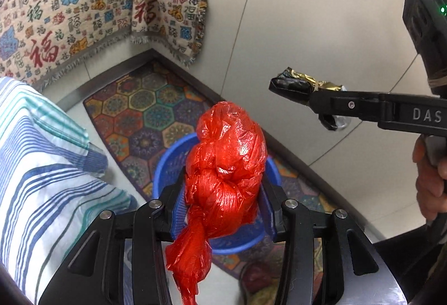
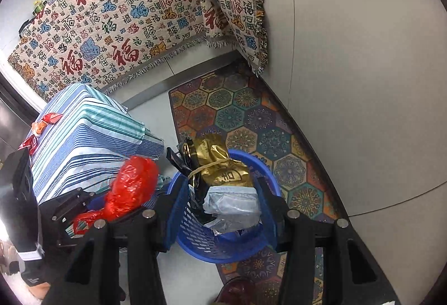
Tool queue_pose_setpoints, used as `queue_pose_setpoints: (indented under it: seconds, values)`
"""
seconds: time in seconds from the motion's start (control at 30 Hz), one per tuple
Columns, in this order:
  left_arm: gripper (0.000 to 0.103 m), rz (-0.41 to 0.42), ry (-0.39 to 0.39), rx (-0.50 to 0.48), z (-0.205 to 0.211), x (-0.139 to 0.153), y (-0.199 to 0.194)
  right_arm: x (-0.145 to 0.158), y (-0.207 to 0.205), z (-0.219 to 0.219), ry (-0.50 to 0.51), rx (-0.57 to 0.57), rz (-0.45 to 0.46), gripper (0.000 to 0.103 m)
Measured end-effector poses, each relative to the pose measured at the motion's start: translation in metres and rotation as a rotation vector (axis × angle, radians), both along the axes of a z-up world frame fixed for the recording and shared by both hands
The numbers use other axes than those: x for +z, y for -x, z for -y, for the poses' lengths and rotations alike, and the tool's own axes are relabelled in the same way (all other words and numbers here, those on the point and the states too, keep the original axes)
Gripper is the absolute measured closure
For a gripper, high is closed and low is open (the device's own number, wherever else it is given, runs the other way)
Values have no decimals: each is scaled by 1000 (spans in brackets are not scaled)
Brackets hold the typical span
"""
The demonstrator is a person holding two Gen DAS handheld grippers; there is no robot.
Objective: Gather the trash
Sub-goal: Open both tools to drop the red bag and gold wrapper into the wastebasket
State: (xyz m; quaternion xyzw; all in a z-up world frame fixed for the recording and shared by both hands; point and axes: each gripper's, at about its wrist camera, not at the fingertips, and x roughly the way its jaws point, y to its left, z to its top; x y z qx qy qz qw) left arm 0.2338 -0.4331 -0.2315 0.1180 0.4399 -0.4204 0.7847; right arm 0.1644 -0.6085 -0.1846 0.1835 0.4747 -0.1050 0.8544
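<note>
two loads above basket rim (image 2: 252, 162)

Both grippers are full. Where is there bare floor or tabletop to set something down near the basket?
Bare floor shows between the striped table and the patterned mat, up to the blanket's fringe. The tabletop's centre is bare; wrappers sit at its far edge. The blue basket lies below the red bag and the gold packet.
</note>
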Motion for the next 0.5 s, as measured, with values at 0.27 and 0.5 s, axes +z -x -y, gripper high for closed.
queue_pose_setpoints:
  seconds: [0.27,0.5]
  values:
    - [54,25,-19,-26,14,-13,-3,-6,-2,1,-17,-8,12,50]
    - [25,54,-9,-39,22,-18,-4,-8,-4,4,-33,-27,14,43]
